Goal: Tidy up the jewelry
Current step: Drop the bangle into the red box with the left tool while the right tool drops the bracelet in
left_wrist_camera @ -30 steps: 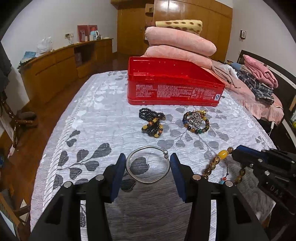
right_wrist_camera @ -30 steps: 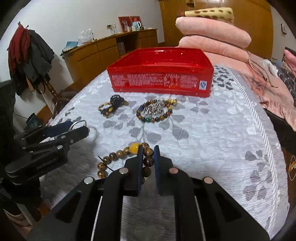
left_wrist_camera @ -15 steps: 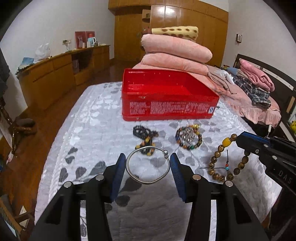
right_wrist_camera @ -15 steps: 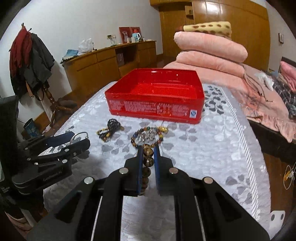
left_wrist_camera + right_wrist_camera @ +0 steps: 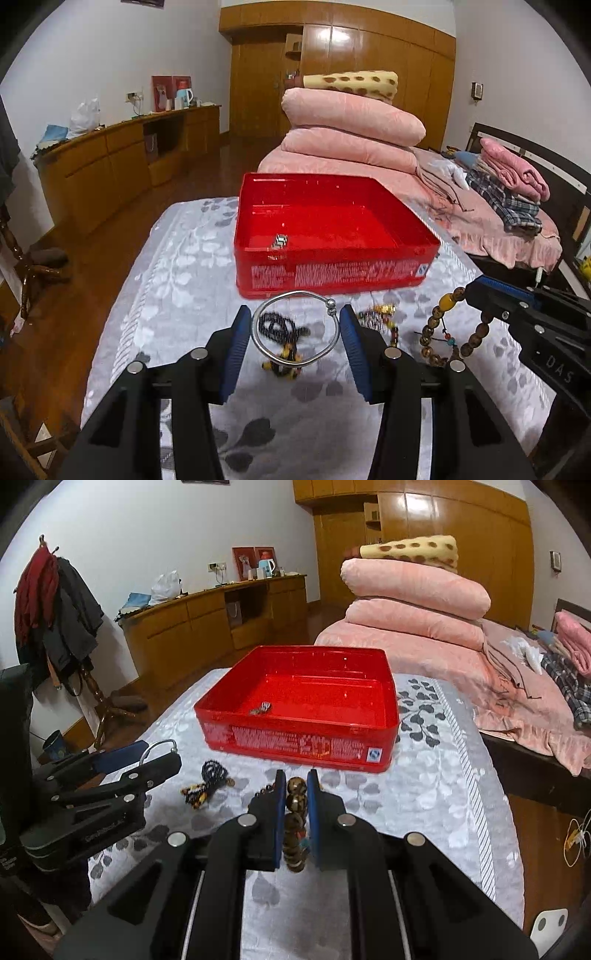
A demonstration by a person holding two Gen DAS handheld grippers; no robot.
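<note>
Left gripper: clamped on silver bangle, lower centre.
Right gripper: clenched on brown bead bracelet.
Red tin: centre, open.

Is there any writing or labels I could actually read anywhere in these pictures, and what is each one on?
"DAS": white letters on the black body of the right gripper, in the left wrist view.
Pale lettering on the body of the left gripper, in the right wrist view: too blurred to read.
White print along the front wall of the red tin: too small to read.
Small blue and white logo sticker at the tin's front corner: no legible text.
</note>
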